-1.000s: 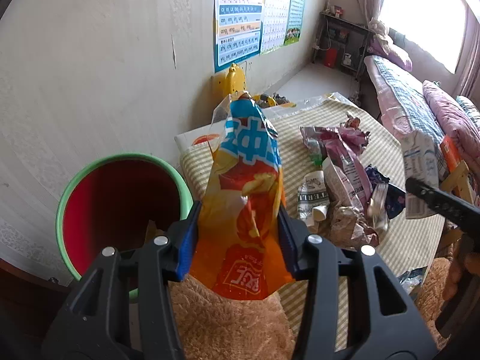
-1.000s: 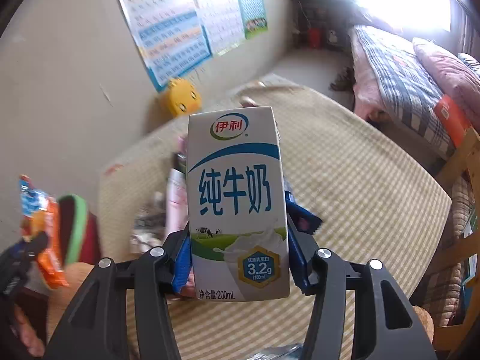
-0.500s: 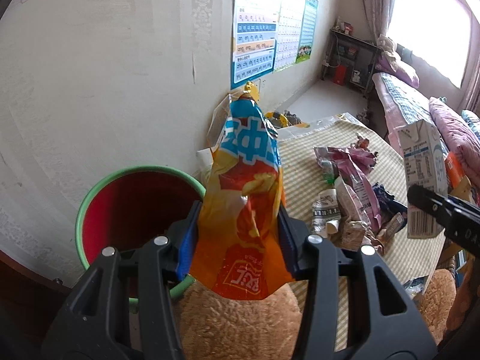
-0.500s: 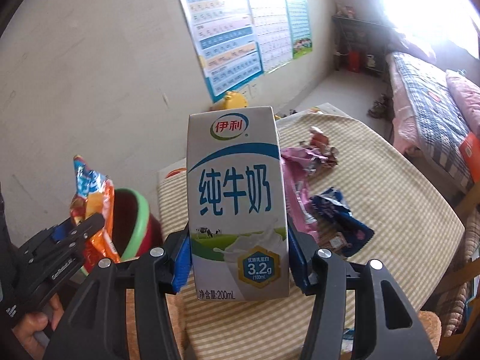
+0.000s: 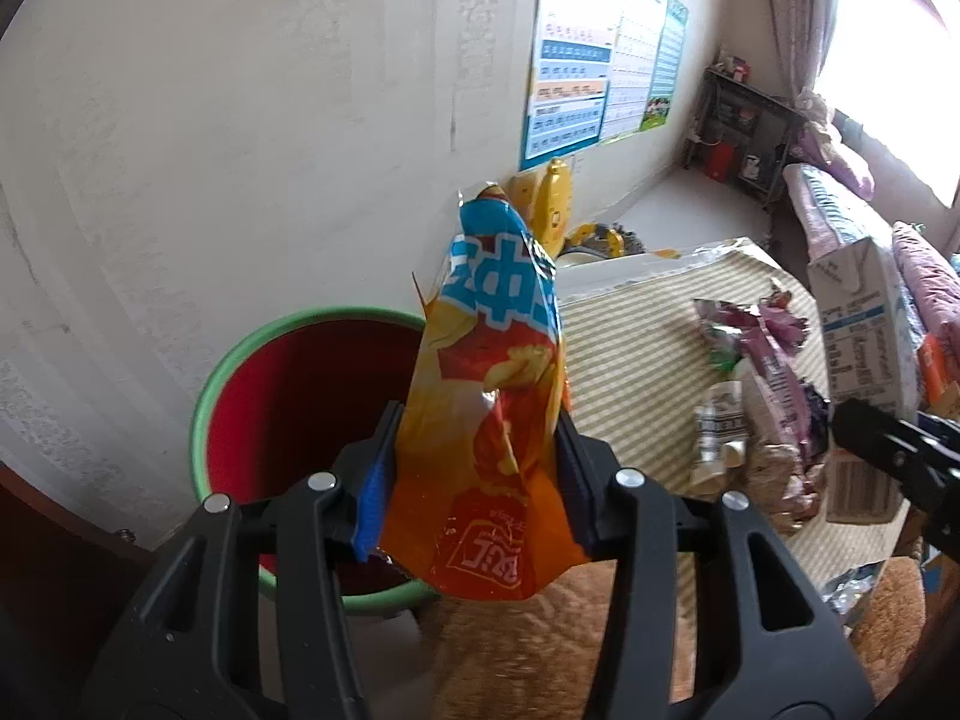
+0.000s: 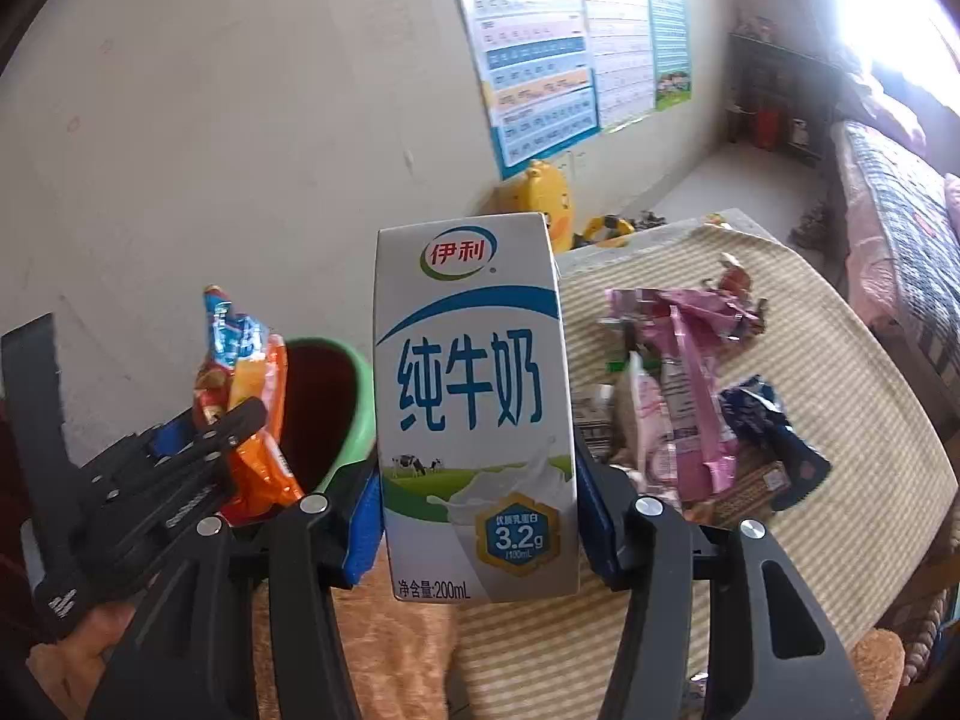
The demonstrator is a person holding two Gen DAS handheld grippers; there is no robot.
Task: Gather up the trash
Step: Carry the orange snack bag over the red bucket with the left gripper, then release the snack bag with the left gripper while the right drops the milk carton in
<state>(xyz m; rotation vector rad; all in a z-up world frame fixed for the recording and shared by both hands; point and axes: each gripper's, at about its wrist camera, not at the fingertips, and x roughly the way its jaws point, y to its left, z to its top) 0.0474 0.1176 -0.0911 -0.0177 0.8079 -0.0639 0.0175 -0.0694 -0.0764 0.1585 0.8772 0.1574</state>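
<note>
1. Left wrist view:
   - Left tongs (image 5: 474,480) clamped partway on orange and blue snack bag (image 5: 489,414), bag upright between the pads.
   - Red bin (image 5: 300,396) with green rim just behind and left of the bag, against the wall.
   - Striped tabletop (image 5: 648,360) to the right, pile of wrappers (image 5: 756,396) on it.
   - Milk carton (image 5: 864,360) at right edge, gripped by right tongs (image 5: 894,450).
2. Right wrist view:
   - Right tongs (image 6: 477,516) closed partway on milk carton (image 6: 474,408), carton upright, front label facing camera.
   - Left tongs (image 6: 222,426) at lower left with snack bag (image 6: 252,408), bag at the bin (image 6: 336,408) rim.
   - Hand (image 6: 84,648) under left tongs.
   - Wrappers (image 6: 684,408) on tabletop (image 6: 840,480), right of carton.
   - Yellow toy (image 6: 546,198) by the wall.
</note>
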